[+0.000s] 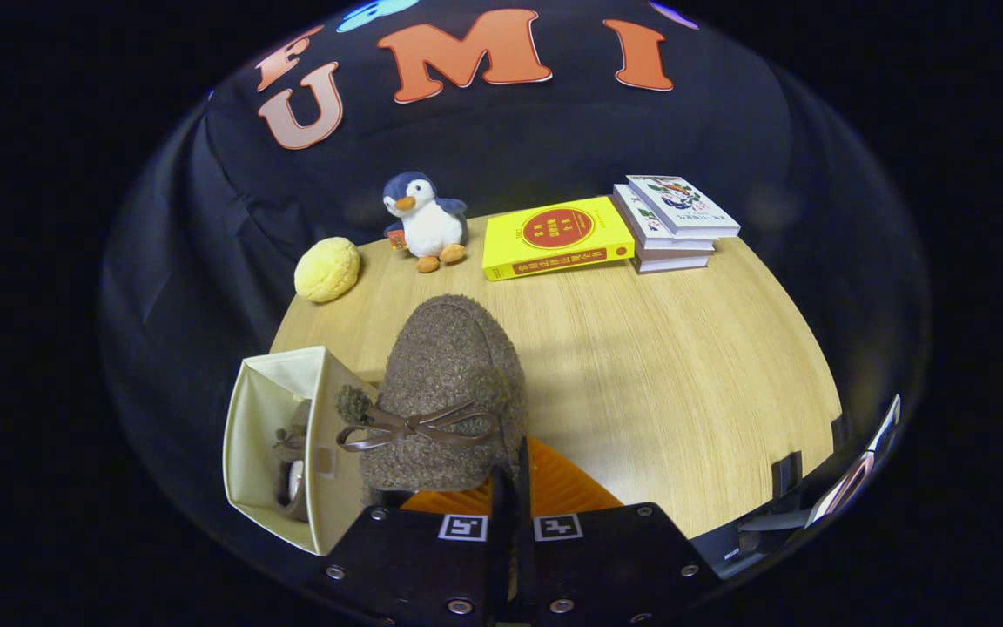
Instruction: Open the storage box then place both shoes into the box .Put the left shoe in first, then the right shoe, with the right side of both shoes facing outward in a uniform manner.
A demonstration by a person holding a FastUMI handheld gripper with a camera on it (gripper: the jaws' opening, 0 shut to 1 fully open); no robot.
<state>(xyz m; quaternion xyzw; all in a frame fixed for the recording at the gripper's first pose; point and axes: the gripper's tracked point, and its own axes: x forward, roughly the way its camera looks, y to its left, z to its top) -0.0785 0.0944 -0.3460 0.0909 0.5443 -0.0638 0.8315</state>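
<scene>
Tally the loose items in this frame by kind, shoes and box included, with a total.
Fuzzy brown bow-tied shoes: 2, one clamped in the gripper, one inside the box
Cream fabric storage box: 1
Books: 3, yellow, two stacked white
Plush penguin: 1
Yellow bun-shaped toy: 1
Total: 8

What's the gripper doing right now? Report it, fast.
Gripper: shut on the brown shoe, held up beside the open box.

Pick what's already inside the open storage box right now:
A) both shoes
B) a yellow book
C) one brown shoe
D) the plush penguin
C: one shoe in the box sits inside the storage box, while the gripper is shut on the second brown shoe, held just ahead of the fingers beside the box.
</scene>
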